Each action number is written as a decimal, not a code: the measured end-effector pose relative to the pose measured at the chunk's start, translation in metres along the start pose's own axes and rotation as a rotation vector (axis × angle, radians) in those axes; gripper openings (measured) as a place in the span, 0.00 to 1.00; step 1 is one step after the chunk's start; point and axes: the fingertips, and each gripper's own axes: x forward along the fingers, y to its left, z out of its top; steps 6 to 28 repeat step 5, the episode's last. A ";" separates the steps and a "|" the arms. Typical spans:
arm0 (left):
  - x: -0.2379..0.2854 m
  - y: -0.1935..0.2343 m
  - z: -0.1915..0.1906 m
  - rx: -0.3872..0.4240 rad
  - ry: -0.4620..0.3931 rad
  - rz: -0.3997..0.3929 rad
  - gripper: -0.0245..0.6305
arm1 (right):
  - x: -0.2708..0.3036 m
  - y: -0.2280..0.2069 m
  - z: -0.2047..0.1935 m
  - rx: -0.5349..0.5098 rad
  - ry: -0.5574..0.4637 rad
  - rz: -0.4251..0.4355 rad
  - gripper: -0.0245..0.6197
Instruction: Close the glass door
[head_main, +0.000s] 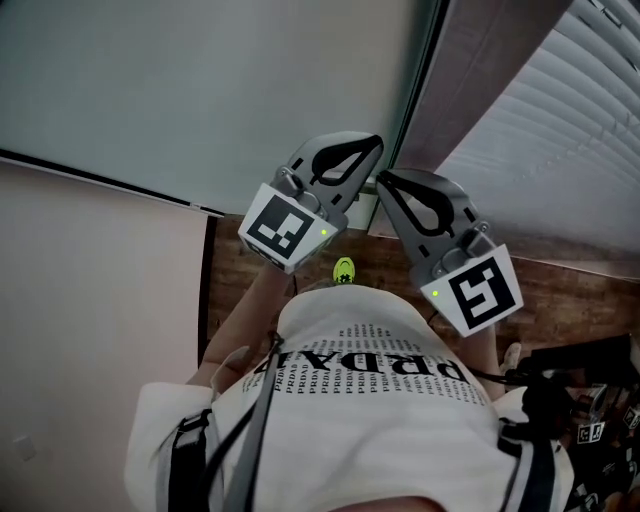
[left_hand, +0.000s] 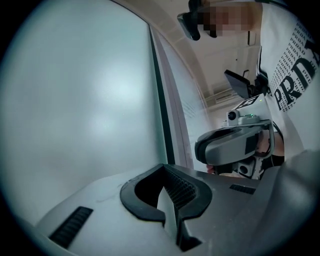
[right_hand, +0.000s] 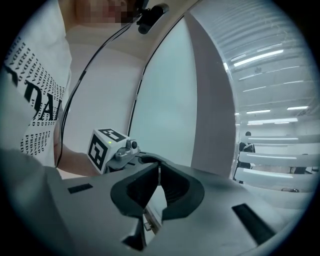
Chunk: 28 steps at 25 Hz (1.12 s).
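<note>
Two grippers, each with jaws pressed together on nothing: the left gripper (head_main: 370, 147) and right gripper (head_main: 388, 181) are raised side by side, tips close to the dark frame (head_main: 418, 80) edging the one frosted glass door (head_main: 200, 90). Only the head view shows the wooden floor (head_main: 570, 290); only the right gripper view shows a small distant figure (right_hand: 245, 148)

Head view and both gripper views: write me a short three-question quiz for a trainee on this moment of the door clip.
1. True or false: the left gripper is clamped on a door handle.
2. The right gripper has its jaws: A) wide apart, B) together with nothing between them, C) shut on a cloth.
3. Fill in: in the head view, to the right of the glass door and its dark frame strip there are slatted ____.

Key: 1 false; 2 B; 3 blinds.
</note>
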 end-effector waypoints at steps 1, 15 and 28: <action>0.001 0.000 0.000 0.000 0.001 -0.004 0.04 | 0.002 0.000 0.002 -0.005 0.000 0.003 0.05; 0.000 0.009 0.006 0.003 0.007 0.007 0.04 | 0.013 0.001 0.013 -0.032 -0.010 0.028 0.05; 0.000 0.009 0.006 0.003 0.007 0.007 0.04 | 0.013 0.001 0.013 -0.032 -0.010 0.028 0.05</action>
